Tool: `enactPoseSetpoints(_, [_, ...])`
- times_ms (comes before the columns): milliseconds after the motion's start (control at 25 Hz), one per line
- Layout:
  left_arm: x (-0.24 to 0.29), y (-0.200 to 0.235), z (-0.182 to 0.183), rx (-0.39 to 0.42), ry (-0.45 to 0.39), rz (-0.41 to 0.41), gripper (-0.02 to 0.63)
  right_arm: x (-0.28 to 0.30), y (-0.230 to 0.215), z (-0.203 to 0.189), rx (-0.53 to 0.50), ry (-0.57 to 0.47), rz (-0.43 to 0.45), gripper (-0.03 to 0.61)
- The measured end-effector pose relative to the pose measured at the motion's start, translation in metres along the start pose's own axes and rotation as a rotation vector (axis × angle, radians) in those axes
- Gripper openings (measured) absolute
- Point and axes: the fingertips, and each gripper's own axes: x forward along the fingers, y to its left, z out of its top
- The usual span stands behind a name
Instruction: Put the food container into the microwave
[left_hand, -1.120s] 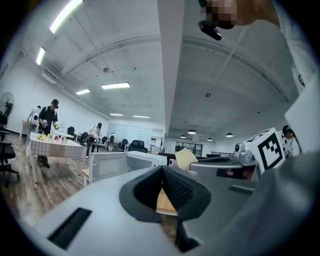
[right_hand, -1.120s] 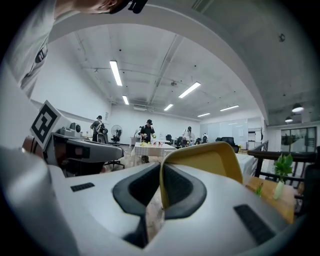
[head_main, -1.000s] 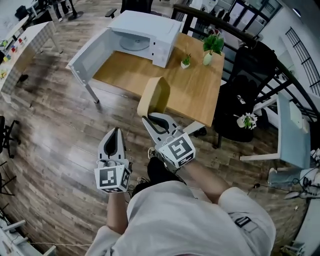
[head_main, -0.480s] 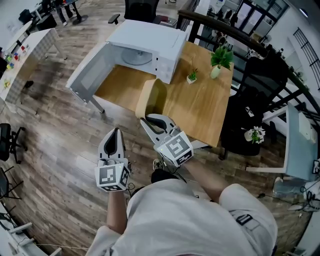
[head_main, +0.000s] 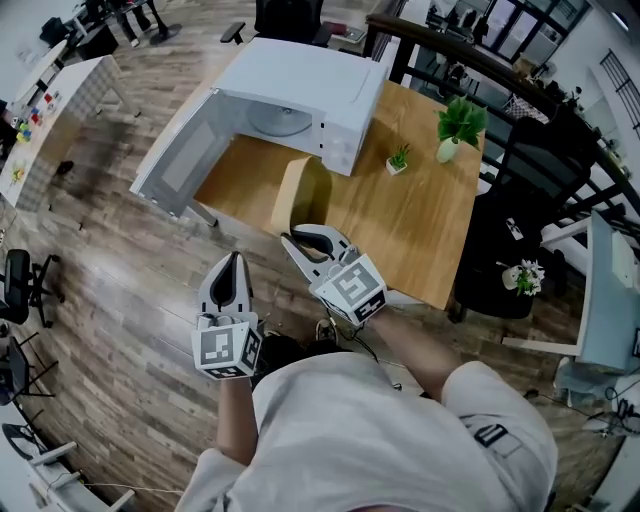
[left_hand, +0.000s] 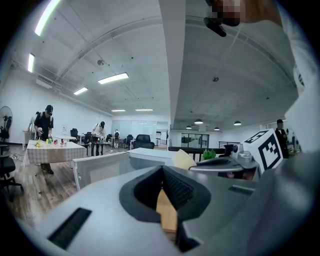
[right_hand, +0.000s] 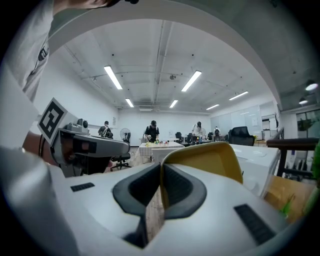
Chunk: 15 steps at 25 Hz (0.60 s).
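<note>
Over desk's near edge: container (head_main: 305, 193) in R gripper (head_main: 296, 240), microwave (head_main: 305, 80) open.
R gripper jaws clamped on yellow container's rim, container tilted up on edge, near but apart from microwave; its door (head_main: 178, 148) swung wide to the left. L gripper (head_main: 232, 262) jaws together, nothing between them, over wood floor (head_main: 110, 300) just beside R. Wood desk (head_main: 410, 225) also carries 2 small plants (head_main: 458, 125). Cubes (head_main: 351, 288) show b/w square markers only; microwave panel print too small to read.
</note>
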Motion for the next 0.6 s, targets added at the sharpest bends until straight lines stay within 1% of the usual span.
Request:
enactPoseSetpoints(120, [0.018, 0.013, 0.001, 0.0, 0.003, -0.011, 0.012, 0.018, -0.007, -0.001, -0.006, 0.01, 0.003, 0.025])
enactPoseSetpoints(280, [0.043, 0.031, -0.004, -0.007, 0.02, -0.051, 0.012, 0.042, -0.016, -0.007, -0.002, 0.035, -0.009, 0.026])
enactPoseSetpoints(600, [0.093, 0.086, 0.002, 0.006, 0.04, -0.208, 0.012, 0.106, -0.027, -0.018, 0.018, 0.105, -0.109, 0.026])
